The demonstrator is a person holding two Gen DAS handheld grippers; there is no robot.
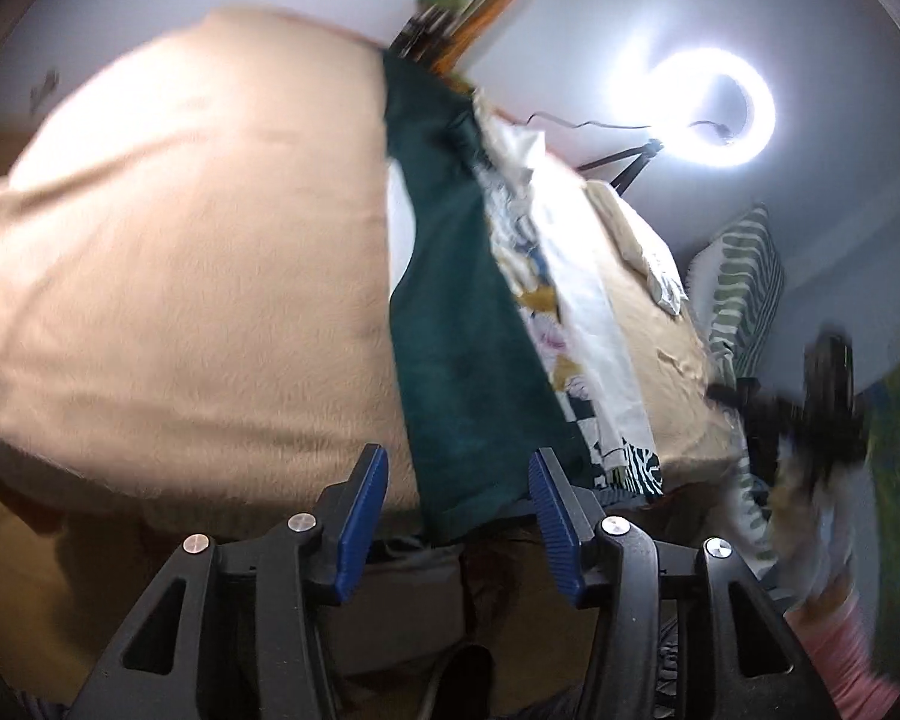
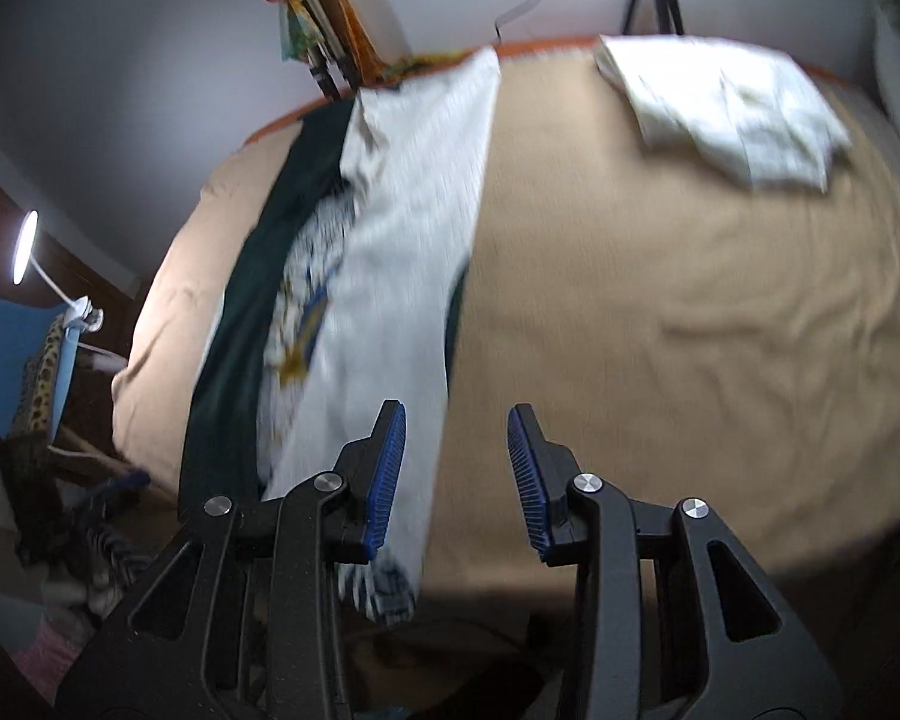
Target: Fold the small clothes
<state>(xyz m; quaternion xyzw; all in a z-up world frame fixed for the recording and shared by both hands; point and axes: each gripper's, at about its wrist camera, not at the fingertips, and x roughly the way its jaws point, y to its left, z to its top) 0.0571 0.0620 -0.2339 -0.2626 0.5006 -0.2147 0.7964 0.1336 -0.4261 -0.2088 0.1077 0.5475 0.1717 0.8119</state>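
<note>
A long dark green cloth (image 1: 456, 324) lies across the beige bed blanket (image 1: 198, 252). A white printed garment (image 1: 576, 300) rests on it as a narrow strip. My left gripper (image 1: 459, 519) hangs open near the bed's front edge, above the near end of the green cloth, with nothing pressed between its blue pads (image 1: 363, 516). In the right wrist view the white garment (image 2: 390, 276) lies over the green cloth (image 2: 240, 324). My right gripper (image 2: 456, 480) is open just right of the garment's near end, over bare blanket (image 2: 660, 330). Both views are motion-blurred.
A folded white cloth (image 2: 726, 114) lies at the bed's far right. A lit ring light (image 1: 714, 108) on a tripod stands behind the bed, beside a green striped pillow (image 1: 744, 288). A desk lamp (image 2: 24, 246) shines at the left. A blurred dark shape (image 1: 822, 408) sits right of the bed.
</note>
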